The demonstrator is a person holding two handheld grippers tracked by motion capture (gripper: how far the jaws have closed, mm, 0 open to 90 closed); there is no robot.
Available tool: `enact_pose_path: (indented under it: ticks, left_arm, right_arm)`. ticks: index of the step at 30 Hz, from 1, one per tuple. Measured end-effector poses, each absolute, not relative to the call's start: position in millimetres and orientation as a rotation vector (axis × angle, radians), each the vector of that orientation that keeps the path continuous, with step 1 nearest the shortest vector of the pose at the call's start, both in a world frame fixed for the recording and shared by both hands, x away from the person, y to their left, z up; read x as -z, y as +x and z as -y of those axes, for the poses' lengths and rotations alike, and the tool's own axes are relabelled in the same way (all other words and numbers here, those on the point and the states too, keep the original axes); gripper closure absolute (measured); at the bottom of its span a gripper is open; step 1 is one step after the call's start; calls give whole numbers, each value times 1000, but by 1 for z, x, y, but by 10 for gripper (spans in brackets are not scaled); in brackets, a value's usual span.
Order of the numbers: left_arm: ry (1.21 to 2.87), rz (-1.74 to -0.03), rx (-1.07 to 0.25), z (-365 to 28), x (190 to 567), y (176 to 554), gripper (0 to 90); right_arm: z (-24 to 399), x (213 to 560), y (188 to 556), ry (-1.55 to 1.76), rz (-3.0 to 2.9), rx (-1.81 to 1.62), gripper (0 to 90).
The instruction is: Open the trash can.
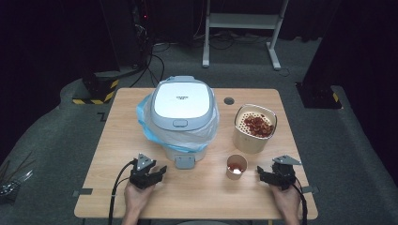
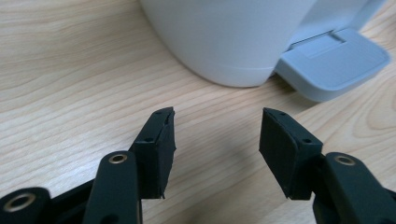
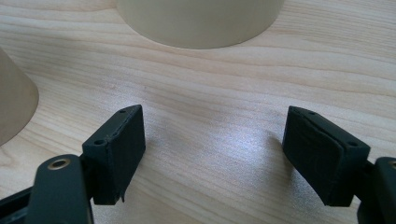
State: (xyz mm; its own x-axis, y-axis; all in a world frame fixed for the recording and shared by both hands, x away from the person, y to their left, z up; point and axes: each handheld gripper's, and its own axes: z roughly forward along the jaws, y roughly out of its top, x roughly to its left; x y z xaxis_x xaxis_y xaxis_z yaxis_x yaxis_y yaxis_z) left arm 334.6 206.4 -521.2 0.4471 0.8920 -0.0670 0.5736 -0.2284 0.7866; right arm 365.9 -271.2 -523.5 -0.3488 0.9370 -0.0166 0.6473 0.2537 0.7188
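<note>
A white bin (image 1: 182, 117) with a closed grey lid and a blue liner bag stands mid-table, its grey pedal (image 1: 184, 161) towards me. Right of it is a cream tub (image 1: 254, 127) with red pieces on a perforated insert, and in front of that a small paper cup (image 1: 236, 166) with red pieces inside. My left gripper (image 1: 158, 173) rests on the table left of the pedal, open and empty; in its own view the left gripper (image 2: 217, 121) faces the bin (image 2: 229, 37) and pedal (image 2: 336, 60). My right gripper (image 1: 260, 174) lies right of the cup; the right gripper (image 3: 215, 116) is open and empty, with the tub (image 3: 201, 21) ahead and the cup (image 3: 14, 98) at left.
The wooden table (image 1: 122, 131) has a round cable hole (image 1: 229, 101) at the back. Behind the table, on the dark floor, are a white frame (image 1: 241, 28), cables and a black-and-yellow striped block (image 1: 96, 91).
</note>
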Motion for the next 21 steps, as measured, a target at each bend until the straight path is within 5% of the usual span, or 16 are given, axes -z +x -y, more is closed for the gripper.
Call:
enact_pose_path:
  ticks: [21]
  left_arm:
    - [1903, -1069, -471, -182, 502, 330, 509]
  right_arm:
    - [271, 524, 366, 1438, -2086, -870, 214]
